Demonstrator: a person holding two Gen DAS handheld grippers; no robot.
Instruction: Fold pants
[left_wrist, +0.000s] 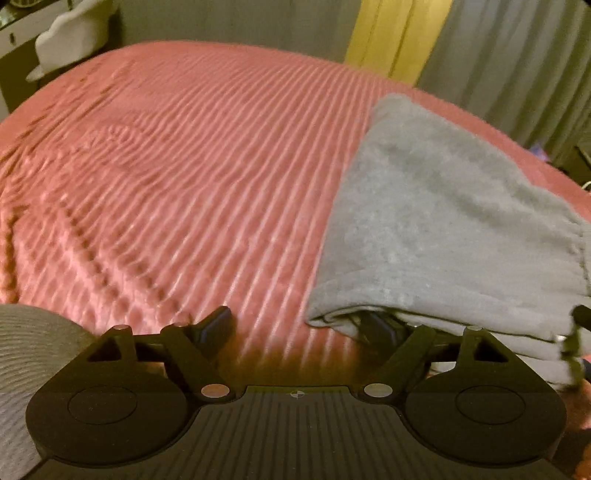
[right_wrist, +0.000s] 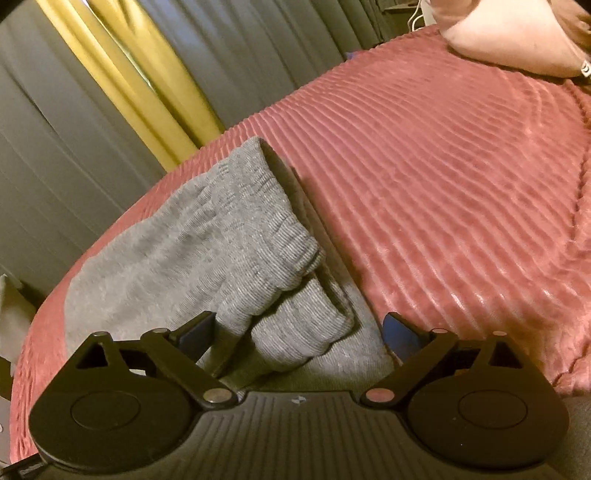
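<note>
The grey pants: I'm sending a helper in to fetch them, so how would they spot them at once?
Find the bed with the ribbed pink bedspread. On the side near the grey and yellow curtains lies a folded stack of soft fabric, the grey pants. It is the only grey item on the pink cover.

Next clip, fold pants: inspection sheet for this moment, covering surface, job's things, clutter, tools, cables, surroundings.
Surface: bed under a pink ribbed blanket.
Job's things: grey pants, folded in layers, near the bed's edge.
Clutter: pale pillow at the far end.
Tools: left tool open, one finger tucked under the pants' fold; right tool open, straddling a cuff without pinching it.
Cables: white cable beyond the bed, blurred.
Surroundings: grey curtains, a yellow curtain; white furniture at far left in the left view.
</note>
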